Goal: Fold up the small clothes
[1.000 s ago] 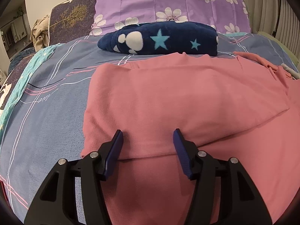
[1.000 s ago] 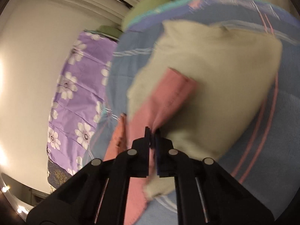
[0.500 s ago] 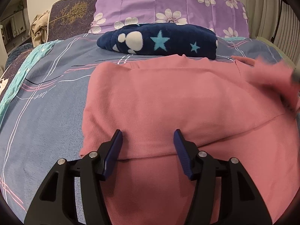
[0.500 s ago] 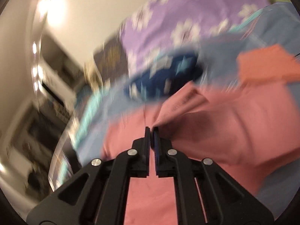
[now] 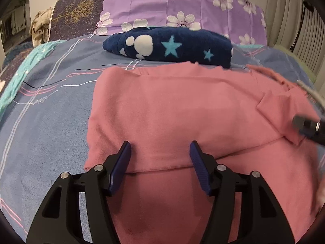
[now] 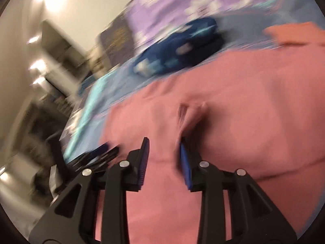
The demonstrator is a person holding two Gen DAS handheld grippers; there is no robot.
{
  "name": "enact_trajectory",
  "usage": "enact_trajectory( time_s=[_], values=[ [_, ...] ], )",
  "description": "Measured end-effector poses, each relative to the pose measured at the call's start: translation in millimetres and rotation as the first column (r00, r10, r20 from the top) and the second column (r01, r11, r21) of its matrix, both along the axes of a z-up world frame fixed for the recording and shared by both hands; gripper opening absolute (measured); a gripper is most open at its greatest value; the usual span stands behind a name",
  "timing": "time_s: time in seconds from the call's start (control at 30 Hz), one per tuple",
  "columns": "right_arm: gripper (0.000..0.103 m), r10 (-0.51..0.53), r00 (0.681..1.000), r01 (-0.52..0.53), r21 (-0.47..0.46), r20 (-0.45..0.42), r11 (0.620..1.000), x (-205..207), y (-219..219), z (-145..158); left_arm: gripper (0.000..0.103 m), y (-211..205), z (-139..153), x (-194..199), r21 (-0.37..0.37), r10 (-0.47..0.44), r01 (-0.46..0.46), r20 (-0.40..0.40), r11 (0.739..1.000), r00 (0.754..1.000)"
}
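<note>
A pink garment (image 5: 182, 109) lies spread on the bed, its left part folded over itself. My left gripper (image 5: 160, 152) is open and empty, its fingers resting over the garment's folded near edge. My right gripper (image 6: 164, 148) is open just above the same pink garment (image 6: 243, 126), with a small pinched ridge of cloth in front of its right finger. The right gripper also shows blurred at the right edge of the left wrist view (image 5: 308, 126), beside a sleeve flap laid over the garment.
A folded navy fleece with stars (image 5: 170, 44) lies behind the pink garment. Purple flowered pillows (image 5: 182, 6) stand at the headboard. The bedsheet (image 5: 50, 101) is blue-grey with stripes. An orange cloth (image 6: 292, 34) lies at the far right. The right wrist view is motion-blurred.
My right gripper carried a pink sleeve from the right over onto the garment, then opened and let it go. My left gripper stayed open in place.
</note>
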State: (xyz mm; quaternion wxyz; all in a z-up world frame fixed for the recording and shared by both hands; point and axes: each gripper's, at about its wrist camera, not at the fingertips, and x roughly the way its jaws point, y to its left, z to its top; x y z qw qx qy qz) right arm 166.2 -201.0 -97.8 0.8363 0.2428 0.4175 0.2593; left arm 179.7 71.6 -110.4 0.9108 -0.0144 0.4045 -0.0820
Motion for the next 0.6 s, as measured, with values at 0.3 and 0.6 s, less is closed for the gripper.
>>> enact_trajectory(
  time_s=[0.3,0.6],
  values=[
    [0.031,0.043,0.999,-0.041,-0.168,0.006,0.985,-21,19,-5,0.063,-39,26,-11,-0.295,-0.259,0.242,-0.019,0.924,0.966],
    [0.035,-0.021,0.999,0.031,-0.23,0.043,0.973,-62,-24,-15,0.001,-82,4,0,-0.258,-0.307,0.268,-0.122,0.928,0.944]
  ],
)
